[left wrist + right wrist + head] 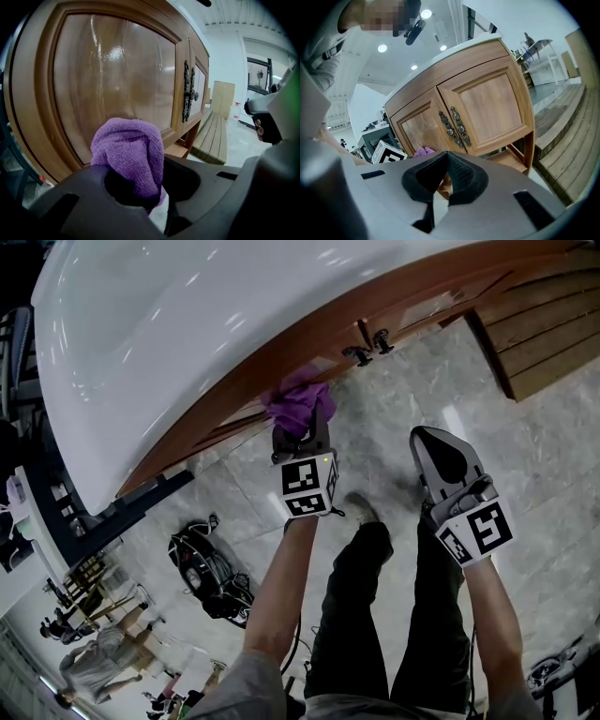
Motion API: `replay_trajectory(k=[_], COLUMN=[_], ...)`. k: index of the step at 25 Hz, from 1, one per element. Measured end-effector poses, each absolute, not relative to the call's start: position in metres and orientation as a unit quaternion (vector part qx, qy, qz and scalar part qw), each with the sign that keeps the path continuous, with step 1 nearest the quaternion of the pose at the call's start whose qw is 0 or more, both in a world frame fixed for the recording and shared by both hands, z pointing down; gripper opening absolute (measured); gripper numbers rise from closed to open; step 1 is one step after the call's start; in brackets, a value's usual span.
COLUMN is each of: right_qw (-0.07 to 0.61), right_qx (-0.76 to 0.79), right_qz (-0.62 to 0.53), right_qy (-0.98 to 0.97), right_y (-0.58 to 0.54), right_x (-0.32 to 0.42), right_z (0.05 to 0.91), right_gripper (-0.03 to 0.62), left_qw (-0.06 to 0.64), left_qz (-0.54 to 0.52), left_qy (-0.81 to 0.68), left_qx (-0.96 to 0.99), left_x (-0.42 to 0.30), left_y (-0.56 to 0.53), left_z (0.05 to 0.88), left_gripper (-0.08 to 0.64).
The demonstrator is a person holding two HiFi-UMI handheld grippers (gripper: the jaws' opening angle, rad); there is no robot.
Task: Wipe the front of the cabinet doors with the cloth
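Head view: the left gripper (302,435) reaches forward on a bare, nearly straight forearm (281,587) and points at the cabinet (281,352), under its white top (169,324). The purple cloth (298,399) is clenched in its jaws. It is a bunched wad whose long axis runs on from the gripper toward the wood, with its far end at the door front to the left of the handles (370,341). The right gripper (433,448) is held back over the grey floor (525,456), apart from the cabinet, nose forward, above the person's dark legs (375,615).

Left gripper view: the cloth (133,152) stands up out of the jaws, which are clamped on its lower part. Its rounded top lies over the bottom of the glossy door (112,75); contact cannot be made out here. The handles (189,91) are off to the right, with wooden boards (213,136) beyond.

Right gripper view: the right gripper (446,161) has its jaws pressed together at the tips with nothing between them. Both doors (487,108) face it. The cloth (424,151) shows low on the left one — just beside the left gripper's marker cube (389,152).
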State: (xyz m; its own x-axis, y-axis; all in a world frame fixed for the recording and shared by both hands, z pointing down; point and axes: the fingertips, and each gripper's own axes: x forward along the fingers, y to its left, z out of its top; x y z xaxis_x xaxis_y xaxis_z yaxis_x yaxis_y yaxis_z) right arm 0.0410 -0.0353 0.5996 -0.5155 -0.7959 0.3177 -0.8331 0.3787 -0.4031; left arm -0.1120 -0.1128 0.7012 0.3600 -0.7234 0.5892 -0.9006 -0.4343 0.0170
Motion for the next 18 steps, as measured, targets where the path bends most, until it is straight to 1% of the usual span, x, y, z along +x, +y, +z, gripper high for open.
replay_trajectory(k=[18], right_qw=[0.026], right_qx=[0.512], right_qz=[0.276], right_qy=[-0.813], right_y=[-0.038], right_x=[0.084], right_z=[0.61], right_gripper=[0.011], left_qw=[0.173], left_qz=[0.244], left_qy=[-0.486], left_qx=[0.821], left_x=[-0.054], left_y=[-0.125], left_z=[0.701], left_gripper=[0.074])
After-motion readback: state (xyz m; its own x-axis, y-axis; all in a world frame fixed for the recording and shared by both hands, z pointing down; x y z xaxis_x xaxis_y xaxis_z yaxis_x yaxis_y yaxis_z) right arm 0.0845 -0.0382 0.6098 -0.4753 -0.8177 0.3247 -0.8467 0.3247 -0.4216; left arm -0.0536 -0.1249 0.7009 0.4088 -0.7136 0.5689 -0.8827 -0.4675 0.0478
